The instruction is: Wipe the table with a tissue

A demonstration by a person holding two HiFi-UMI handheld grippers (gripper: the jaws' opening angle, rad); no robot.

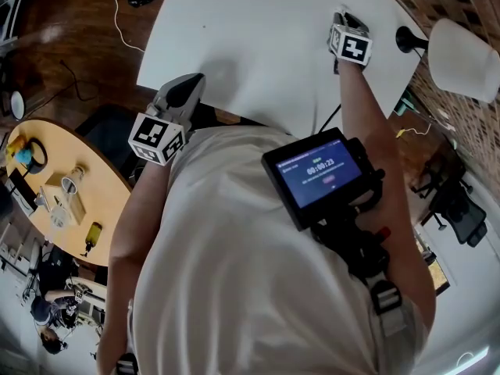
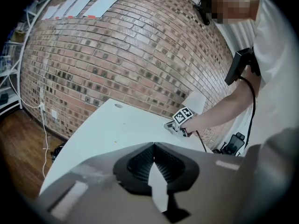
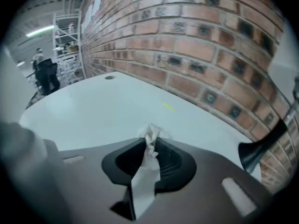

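Note:
A crumpled white tissue [image 3: 151, 131] is pinched between the jaws of my right gripper [image 3: 150, 143], which is shut on it. The wad's tip sits low over the white table [image 3: 93, 111]. In the head view the right gripper [image 1: 342, 19] is out over the table's right part, near the brick wall. The tissue is hidden under it there. My left gripper [image 1: 194, 80] hangs at the table's near edge [image 1: 234, 108], well left of the right one. Its jaws [image 2: 153, 145] are shut with nothing between them. From the left gripper view the right gripper [image 2: 181, 121] rests across the tabletop [image 2: 117, 129].
A lamp with a white shade [image 1: 462, 50] and black base [image 3: 259, 146] stands at the table's right edge. A brick wall [image 3: 196, 36] runs along the far side. A small yellow mark [image 3: 168, 107] lies on the table. A round wooden table [image 1: 70, 186] with small items stands at the left.

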